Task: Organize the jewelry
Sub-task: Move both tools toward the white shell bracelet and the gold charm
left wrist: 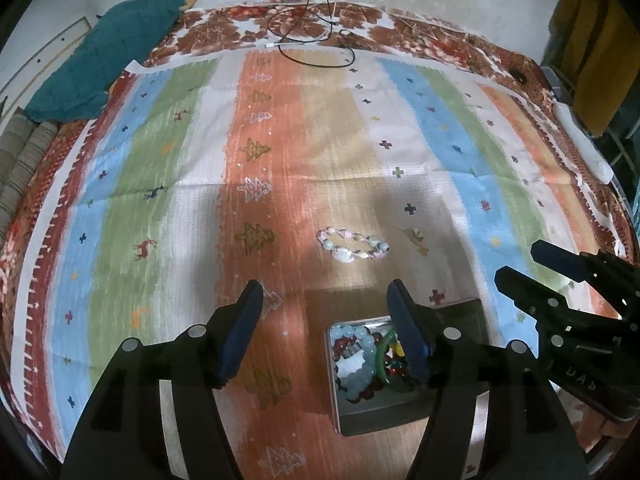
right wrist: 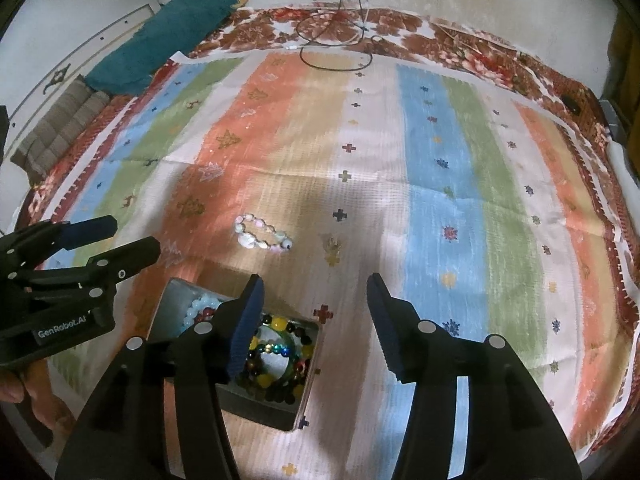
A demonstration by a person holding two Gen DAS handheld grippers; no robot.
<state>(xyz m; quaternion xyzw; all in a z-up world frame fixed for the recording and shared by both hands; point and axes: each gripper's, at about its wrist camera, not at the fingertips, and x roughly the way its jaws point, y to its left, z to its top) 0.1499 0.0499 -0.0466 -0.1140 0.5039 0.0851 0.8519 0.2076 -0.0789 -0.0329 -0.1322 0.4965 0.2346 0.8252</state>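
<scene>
A pale pink and blue bead bracelet (left wrist: 352,246) lies on the striped cloth, also in the right wrist view (right wrist: 262,236). A small gold piece (left wrist: 417,236) lies to its right, also in the right wrist view (right wrist: 332,246). An open metal box (left wrist: 348,414) holds several bead bracelets; it also shows in the right wrist view (right wrist: 276,410). My left gripper (left wrist: 326,294) is open and empty, above the box's left edge, short of the bracelet. My right gripper (right wrist: 316,286) is open and empty, over the box's right side. Each gripper shows in the other's view (left wrist: 516,264) (right wrist: 132,236).
The striped cloth (left wrist: 280,160) covers a bed with a red floral sheet (left wrist: 460,40). A teal blanket (left wrist: 108,52) lies at the back left. Black and white cables (left wrist: 316,36) lie at the far edge by the wall. A white object (left wrist: 584,144) sits at the right edge.
</scene>
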